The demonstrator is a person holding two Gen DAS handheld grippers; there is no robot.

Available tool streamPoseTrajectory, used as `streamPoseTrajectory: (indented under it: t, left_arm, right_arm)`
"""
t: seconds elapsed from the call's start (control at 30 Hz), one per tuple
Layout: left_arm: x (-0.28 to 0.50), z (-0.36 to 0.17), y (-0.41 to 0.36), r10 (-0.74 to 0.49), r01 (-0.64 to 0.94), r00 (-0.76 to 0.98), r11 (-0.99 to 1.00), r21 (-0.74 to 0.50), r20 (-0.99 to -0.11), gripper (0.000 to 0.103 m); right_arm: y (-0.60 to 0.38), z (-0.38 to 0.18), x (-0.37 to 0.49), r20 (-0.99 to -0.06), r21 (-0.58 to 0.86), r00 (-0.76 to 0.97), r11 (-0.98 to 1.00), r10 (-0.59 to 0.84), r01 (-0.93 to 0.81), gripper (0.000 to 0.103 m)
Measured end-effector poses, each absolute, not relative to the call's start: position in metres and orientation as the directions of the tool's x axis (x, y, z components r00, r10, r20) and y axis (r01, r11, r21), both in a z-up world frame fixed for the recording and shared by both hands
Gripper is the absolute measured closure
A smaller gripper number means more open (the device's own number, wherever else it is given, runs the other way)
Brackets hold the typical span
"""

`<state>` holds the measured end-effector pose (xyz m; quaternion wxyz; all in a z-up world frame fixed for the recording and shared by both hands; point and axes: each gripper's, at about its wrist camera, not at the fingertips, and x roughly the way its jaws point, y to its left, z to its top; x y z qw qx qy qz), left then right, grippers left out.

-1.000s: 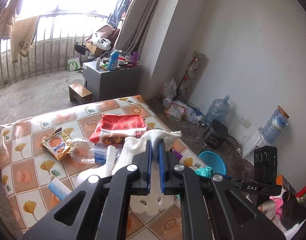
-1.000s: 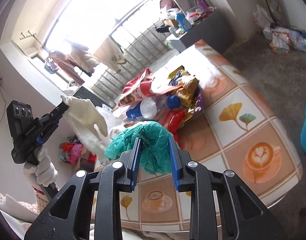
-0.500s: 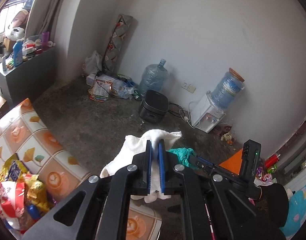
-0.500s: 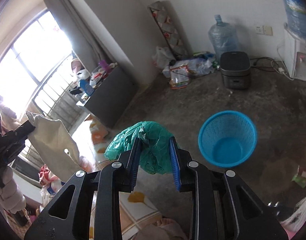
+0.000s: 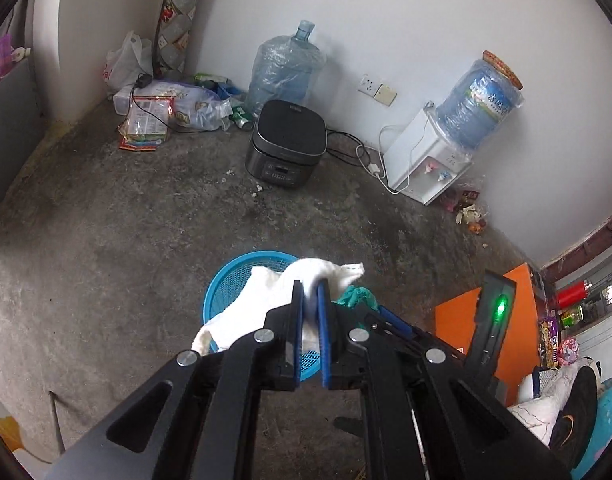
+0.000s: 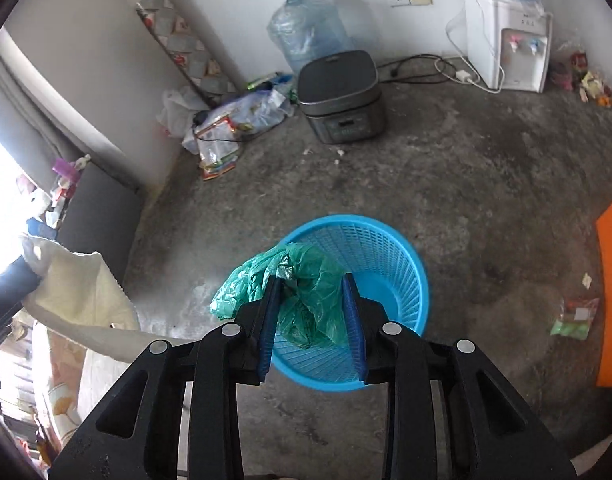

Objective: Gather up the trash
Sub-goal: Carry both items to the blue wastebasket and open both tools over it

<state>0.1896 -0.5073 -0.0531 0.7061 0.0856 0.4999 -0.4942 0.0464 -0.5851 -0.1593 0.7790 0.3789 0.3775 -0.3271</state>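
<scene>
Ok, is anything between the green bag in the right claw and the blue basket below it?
Nothing visible. The green plastic bag hangs in the right claw, whose jaws have just been opening, directly over the blue basket's open mouth. The basket looks empty inside.

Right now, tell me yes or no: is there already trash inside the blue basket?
No: in the right wrist view the blue basket shows only its bare mesh wall and floor, with the green plastic bag between the gripper's fingers above it.

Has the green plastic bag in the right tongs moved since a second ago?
Yes. The green plastic bag was over the patterned table; now it hangs above the blue basket on the floor, with the right tongs opening.
</scene>
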Motion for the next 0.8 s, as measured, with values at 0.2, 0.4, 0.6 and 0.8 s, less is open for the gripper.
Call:
streamPoseTrajectory:
  t: [0.2, 0.4, 0.6, 0.8]
  left_arm:
    - [0.178, -0.099, -0.547, -0.529, 0.794, 0.040, 0.532, -0.295, -0.848, 0.056]
    - [0.159, -0.086, -0.522, -0.552, 0.823, 0.089, 0.510, -0.251, -0.829, 0.043]
    - [0.139, -0.012, -0.460, -0.656, 0.856, 0.170, 0.468, -0.220, -0.735, 0.027]
    - [0.111, 0.074, -0.349, -0.774, 0.860, 0.248, 0.453, -0.237, -0.583, 0.010]
  right_arm:
    - [-0.608, -0.212, 0.038, -0.889, 0.346, 0.434, 0.410, -0.144, 0.844, 0.037]
    - [-0.601, -0.203, 0.016, -0.865, 0.395, 0.477, 0.375, -0.154, 0.839, 0.037]
    - [-0.574, -0.121, 0.016, -0.762, 0.394, 0.569, 0.476, -0.309, 0.786, 0.036]
    - [-0.500, -0.029, 0.004, -0.551, 0.361, 0.698, 0.623, -0.457, 0.694, 0.012]
